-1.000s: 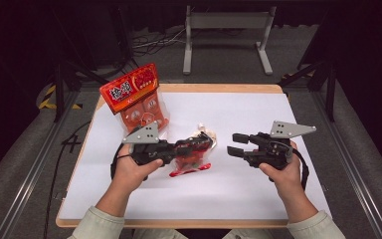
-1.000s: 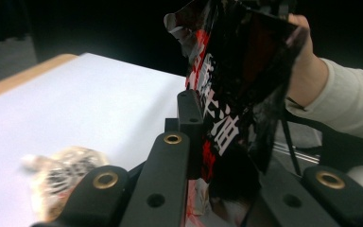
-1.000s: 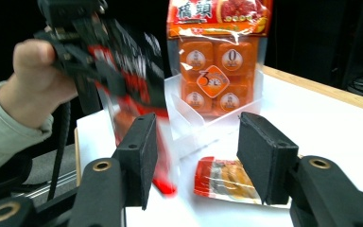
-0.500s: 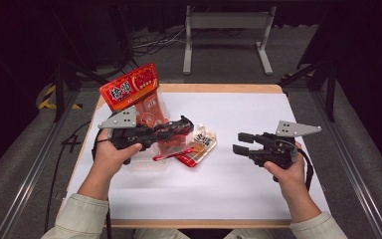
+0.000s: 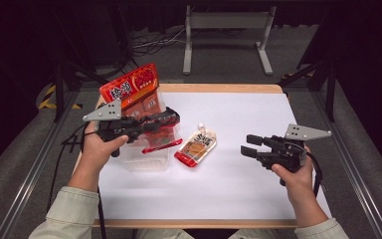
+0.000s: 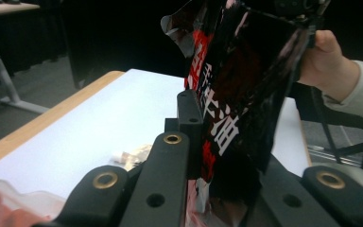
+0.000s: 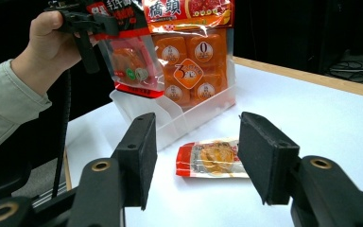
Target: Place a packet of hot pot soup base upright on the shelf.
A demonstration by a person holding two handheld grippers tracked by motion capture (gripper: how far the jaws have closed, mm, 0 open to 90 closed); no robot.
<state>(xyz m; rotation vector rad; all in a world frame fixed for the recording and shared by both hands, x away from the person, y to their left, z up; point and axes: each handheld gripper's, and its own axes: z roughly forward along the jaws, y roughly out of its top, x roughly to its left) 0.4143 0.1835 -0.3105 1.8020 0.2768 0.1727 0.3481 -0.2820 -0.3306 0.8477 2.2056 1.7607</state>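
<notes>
We saw a small red-edged clear pouch [image 5: 160, 140] with orange contents pinched at its top edge, hanging upright left of centre in the high view, above a clear plastic bin [image 5: 149, 158]. In the right gripper view it hung at upper left [image 7: 134, 66]. A second pouch [image 5: 197, 145], red at its ends with a yellowish middle, lay flat on the white table near frame centre, just right of the bin and apart from it.
</notes>
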